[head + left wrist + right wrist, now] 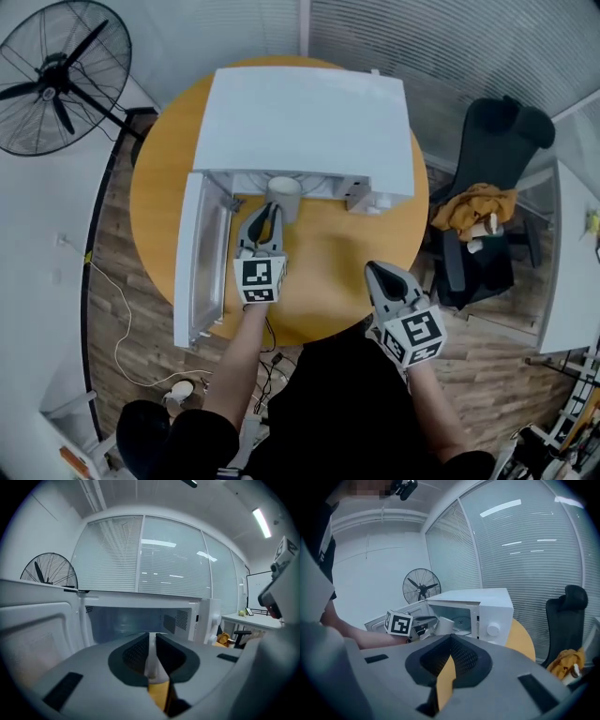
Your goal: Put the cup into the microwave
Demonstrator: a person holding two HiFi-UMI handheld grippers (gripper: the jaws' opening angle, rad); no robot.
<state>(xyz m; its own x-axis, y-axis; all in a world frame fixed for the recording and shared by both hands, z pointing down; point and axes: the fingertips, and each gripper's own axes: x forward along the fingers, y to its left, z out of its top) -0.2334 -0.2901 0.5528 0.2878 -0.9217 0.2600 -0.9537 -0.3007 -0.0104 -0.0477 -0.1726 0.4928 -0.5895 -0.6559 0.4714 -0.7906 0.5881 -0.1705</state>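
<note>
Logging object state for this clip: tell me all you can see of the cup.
The cup is plain off-white, smooth and matte, perhaps paper or plastic; no handle or lid shows. It stands upright, mouth up, at the opening of the microwave, whose door is swung open. The left gripper is shut on its near wall, which shows as a thin white strip between the jaws in the left gripper view. Whether its base rests on anything cannot be told.

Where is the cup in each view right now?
Head view: cup at centre, at the microwave's open front.
Left gripper view: cup wall low centre, pinched between the jaws.
Right gripper view: cup left of centre, at the microwave's opening.
Shared landmark: the white microwave.
</note>
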